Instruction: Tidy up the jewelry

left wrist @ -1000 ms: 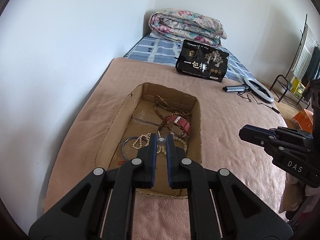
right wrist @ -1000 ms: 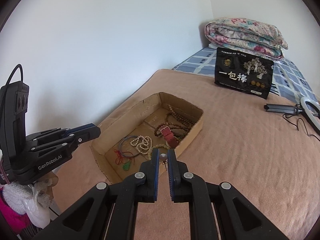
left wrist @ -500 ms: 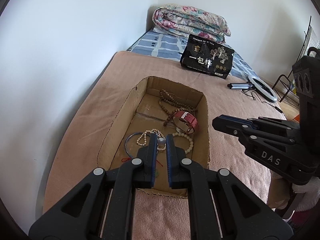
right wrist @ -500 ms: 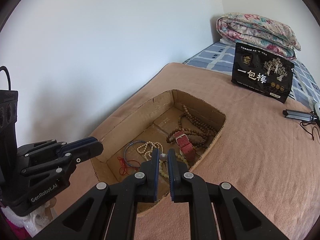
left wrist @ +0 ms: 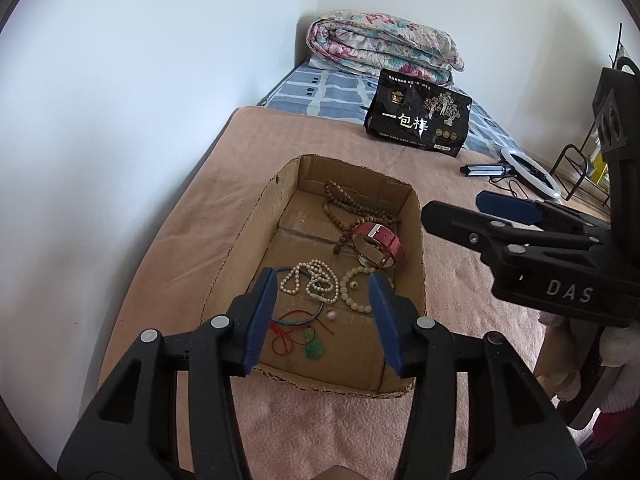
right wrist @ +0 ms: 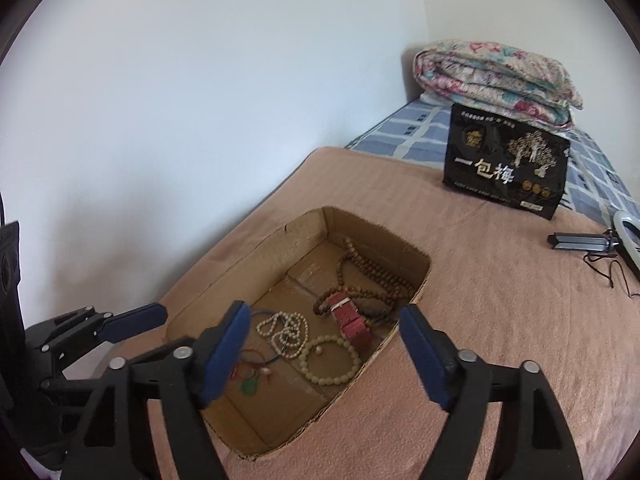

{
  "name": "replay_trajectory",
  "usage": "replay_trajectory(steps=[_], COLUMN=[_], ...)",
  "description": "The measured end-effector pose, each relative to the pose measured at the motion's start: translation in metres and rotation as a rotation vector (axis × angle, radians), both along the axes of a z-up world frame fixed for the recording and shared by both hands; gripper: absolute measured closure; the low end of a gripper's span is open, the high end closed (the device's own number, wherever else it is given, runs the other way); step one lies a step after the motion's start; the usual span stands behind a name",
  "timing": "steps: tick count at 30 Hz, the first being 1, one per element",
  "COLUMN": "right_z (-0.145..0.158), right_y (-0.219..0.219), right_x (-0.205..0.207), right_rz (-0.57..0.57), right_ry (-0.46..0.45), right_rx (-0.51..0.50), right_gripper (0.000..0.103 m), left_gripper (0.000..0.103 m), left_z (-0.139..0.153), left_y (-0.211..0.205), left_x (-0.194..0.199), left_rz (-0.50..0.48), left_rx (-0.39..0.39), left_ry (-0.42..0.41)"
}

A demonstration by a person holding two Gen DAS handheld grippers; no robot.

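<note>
At the frame centre, a shallow brown cardboard box [left wrist: 416, 240] lies on the bed's pink blanket [left wrist: 460, 280]. The left gripper [left wrist: 322, 312] and right gripper [right wrist: 324, 344] hover above it, fingers opening, empty. Inside lie a red-strapped watch [left wrist: 380, 242] and a white pearl necklace [left wrist: 316, 280].

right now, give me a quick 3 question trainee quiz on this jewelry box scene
1. True or false: the red-strap watch lies inside the cardboard box.
2. Which piece lies nearest the box's far wall? A) brown bead strand B) green pendant C) blue bangle
3. Does the left gripper or right gripper hold anything?

Key: 1 true. 2 A. 3 No; both jaws are opening, with nothing gripped.
</note>
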State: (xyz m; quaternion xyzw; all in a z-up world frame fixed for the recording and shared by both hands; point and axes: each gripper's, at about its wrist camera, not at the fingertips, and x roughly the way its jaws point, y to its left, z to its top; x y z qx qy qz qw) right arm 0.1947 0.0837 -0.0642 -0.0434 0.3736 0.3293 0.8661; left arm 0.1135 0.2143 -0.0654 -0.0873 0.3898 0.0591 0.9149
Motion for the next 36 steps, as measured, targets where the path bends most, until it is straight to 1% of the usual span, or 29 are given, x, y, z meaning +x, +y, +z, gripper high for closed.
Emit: replay_trajectory(steps=[1,2,3,4,5,6,8,17,23,27,28,31,36], right_z=[0.001,0.002,0.003,0.004,0.005,0.005,0.007,0.017,0.03,0.041,0.043,0.052,0.067], right_y=[0.0,0.0,0.001,0.001,0.001,0.001,0.001,-0.007,-0.021,-0.036,-0.04,-0.054,-0.085], right_x=[0.0,0.0,-0.001,-0.001,-0.003,-0.003,-0.005,-0.01,-0.02,-0.029,-0.031,-0.04,-0.055], right_rz=[-0.002,-0.003,-0.005,-0.005,-0.003,-0.003,-0.007,-0.017,-0.028,-0.034,-0.035,-0.042,-0.064], right_ry=[-0.003,-0.008,-0.015,-0.022,-0.027,-0.032,-0.039,-0.052,-0.076,-0.088,-0.092,-0.109,-0.131], right_rx=[-0.002,-0.005,-0.008,-0.01,-0.012,-0.015,-0.019,-0.003,0.011,0.03,0.033,0.036,0.044], right_gripper=[0.017,0.013,0.009,0.008,0.006,0.003,0.002,0.001,0.001,0.001,0.001,0.0,0.0], left_gripper=[0.052,0.045,0.041,0.037,0.036,0.036,0.036,0.036,0.035,0.035,0.035,0.025,0.024], left_z=[-0.001,-0.001,-0.001,0.0,0.0,0.001,0.001,0.006,0.016,0.027,0.029,0.036,0.047], left_y=[0.0,0.0,0.0,0.0,-0.001,-0.001,-0.002,-0.006,-0.017,-0.026,-0.028,-0.037,-0.055], left_x=[0.0,0.001,0.0,0.0,0.0,0.0,0.0,-0.003,-0.009,-0.017,-0.018,-0.025,-0.035], left_rz=[0.003,0.005,0.006,0.007,0.007,0.007,0.008,0.009,0.005,0.011,0.012,0.015,0.023], left_rx=[-0.002,-0.005,-0.007,-0.007,-0.004,-0.001,0.001,0.01,0.031,0.045,0.05,0.064,0.104], left_ry=[0.003,0.006,0.006,0.002,-0.001,-0.002,0.002,-0.016,-0.034,-0.064,-0.068,-0.079,-0.107])
